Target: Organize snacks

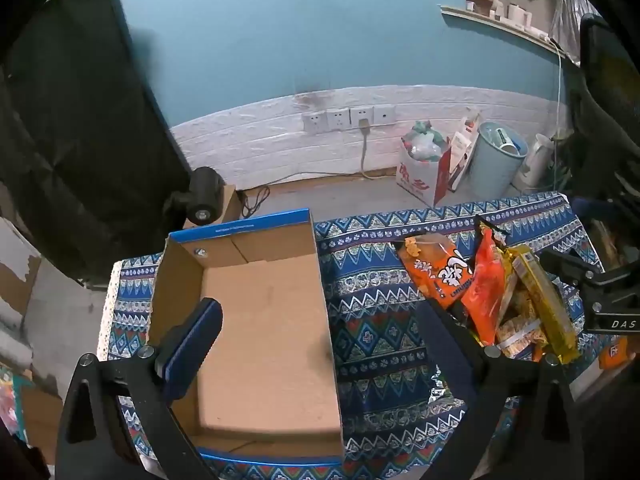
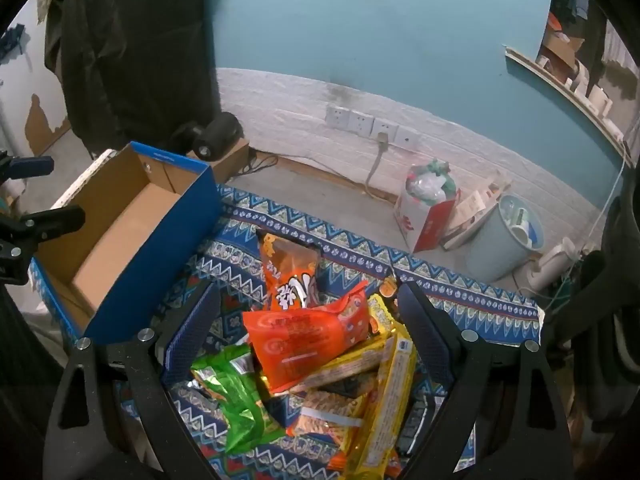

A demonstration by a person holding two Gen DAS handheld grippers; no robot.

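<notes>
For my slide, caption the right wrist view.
Open right gripper hovers over snack pile beside empty cardboard box.

A lived-in room at home: a teal wall [image 1: 260, 40] over white brick-look panelling, a row of wall sockets [image 1: 348, 119], a waste bin [image 1: 496, 164] and kettle [image 1: 534, 164] on the floor, and a patterned cloth [image 1: 380, 320] covering the table.
</notes>
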